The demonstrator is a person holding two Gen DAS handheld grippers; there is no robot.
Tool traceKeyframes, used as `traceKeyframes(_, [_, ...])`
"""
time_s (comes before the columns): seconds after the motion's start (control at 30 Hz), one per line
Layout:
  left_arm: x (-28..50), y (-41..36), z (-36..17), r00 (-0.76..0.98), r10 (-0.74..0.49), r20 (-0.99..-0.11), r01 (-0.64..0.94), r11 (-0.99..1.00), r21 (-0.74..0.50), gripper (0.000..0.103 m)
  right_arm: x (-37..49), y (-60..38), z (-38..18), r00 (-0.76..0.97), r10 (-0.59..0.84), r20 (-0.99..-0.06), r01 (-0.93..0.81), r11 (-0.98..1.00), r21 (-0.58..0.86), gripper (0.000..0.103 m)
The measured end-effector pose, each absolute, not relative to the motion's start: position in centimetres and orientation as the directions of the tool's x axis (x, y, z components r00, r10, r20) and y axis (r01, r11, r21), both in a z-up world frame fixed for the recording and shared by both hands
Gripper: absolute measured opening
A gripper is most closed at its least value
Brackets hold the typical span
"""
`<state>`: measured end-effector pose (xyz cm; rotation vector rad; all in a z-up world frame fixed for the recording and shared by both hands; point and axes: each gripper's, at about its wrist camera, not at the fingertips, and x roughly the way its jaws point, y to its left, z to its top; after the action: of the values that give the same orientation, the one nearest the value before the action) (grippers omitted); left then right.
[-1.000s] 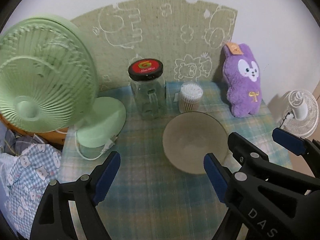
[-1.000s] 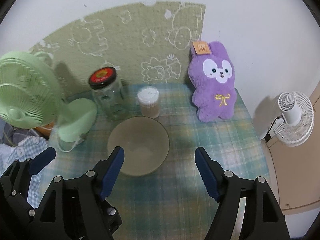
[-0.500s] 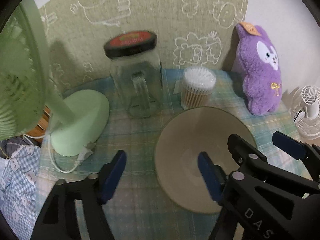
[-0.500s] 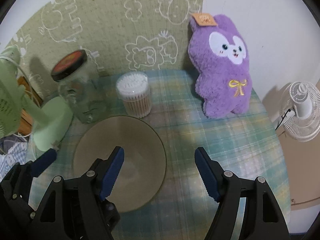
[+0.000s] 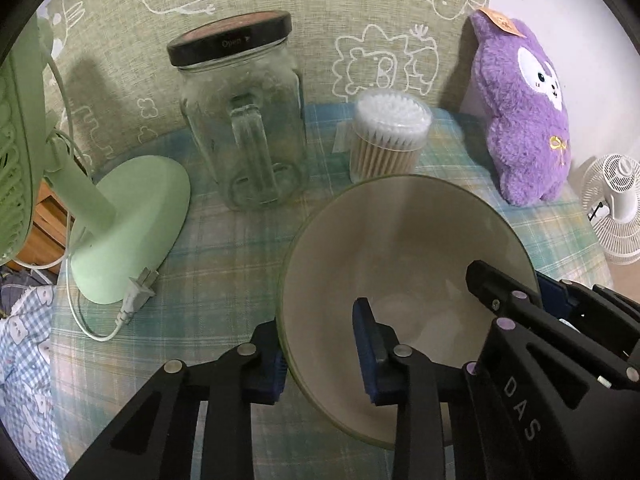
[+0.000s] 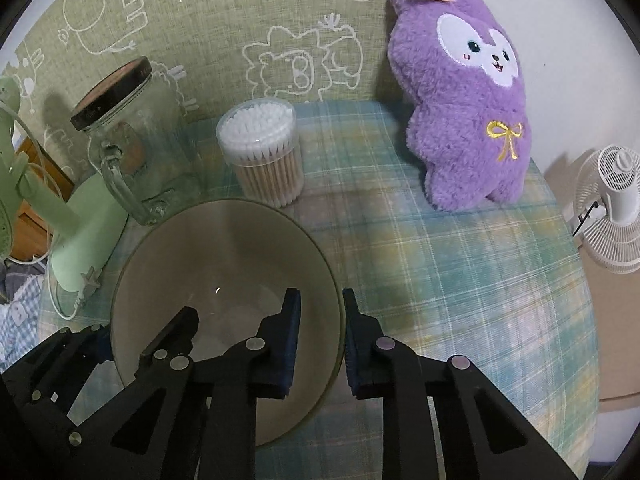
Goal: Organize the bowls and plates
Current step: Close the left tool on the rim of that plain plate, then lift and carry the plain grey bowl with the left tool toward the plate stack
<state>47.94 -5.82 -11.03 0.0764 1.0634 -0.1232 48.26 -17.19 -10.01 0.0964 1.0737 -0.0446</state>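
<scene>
Both pairs of jaws are straddling the rim of the beige bowl, one finger inside and one outside on each side: the left gripper is taking the bowl's left wall, the right gripper the right wall. On the right the gap is narrow and the pads are sitting close against the wall, yet whether they are actually pinching it cannot be told; on the left the inner pad is standing clear of the wall, so those jaws are reading as apart. Gripping opposite sides is probably meant to keep the wide, shallow bowl level for a two-handed lift. The bowl is sitting upright and empty on the plaid tablecloth, near the front edge, where both tools are reaching it easily. Just behind it are standing a tub of cotton swabs and a lidded glass jar, close enough that a forward tilt may be risking a knock. Further out, a green desk fan is occupying the left side and a purple plush toy is leaning against the wall at the right.
</scene>
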Motion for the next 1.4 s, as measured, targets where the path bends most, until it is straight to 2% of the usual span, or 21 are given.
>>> traceKeyframes(0.7, [43.3, -5.7, -7.4, 0.497, -0.054, -0.866, 0.128, 0.992, 0.012, 0.028, 44.0, -16.2, -6.2, 0.489, 0.016, -0.872, 0.062, 0.997, 0.052, 0.023])
traceKeyframes(1.4, [32.8, -5.3, 1.4, 0.582, -0.018, -0.813, 0.082, 0.996, 0.037, 0.028, 34.0, -14.8, 2.4, 0.562, 0.053, -0.825, 0.001, 0.998, 0.065, 0.023])
